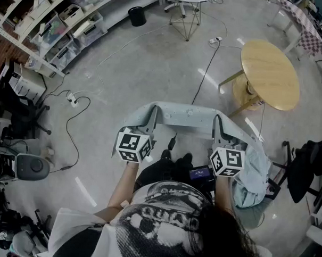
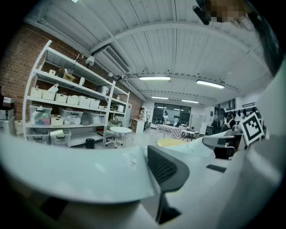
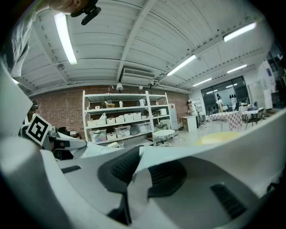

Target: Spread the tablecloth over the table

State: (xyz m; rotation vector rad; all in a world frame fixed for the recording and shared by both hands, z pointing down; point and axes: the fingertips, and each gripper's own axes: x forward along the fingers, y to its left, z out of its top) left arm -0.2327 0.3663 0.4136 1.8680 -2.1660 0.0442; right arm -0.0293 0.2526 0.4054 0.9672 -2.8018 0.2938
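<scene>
The left gripper [image 1: 152, 119] is closed on one end of the pale tablecloth [image 1: 185, 114], and the right gripper [image 1: 219, 128] is pinched on the other end, with fabric caught between both pairs of pads. The cloth is held stretched between them in the air, above the floor [image 1: 153, 71], with a bunch hanging beside the right gripper. The round wooden table [image 1: 270, 71] is uncovered and stands well apart, ahead and to the right.
</scene>
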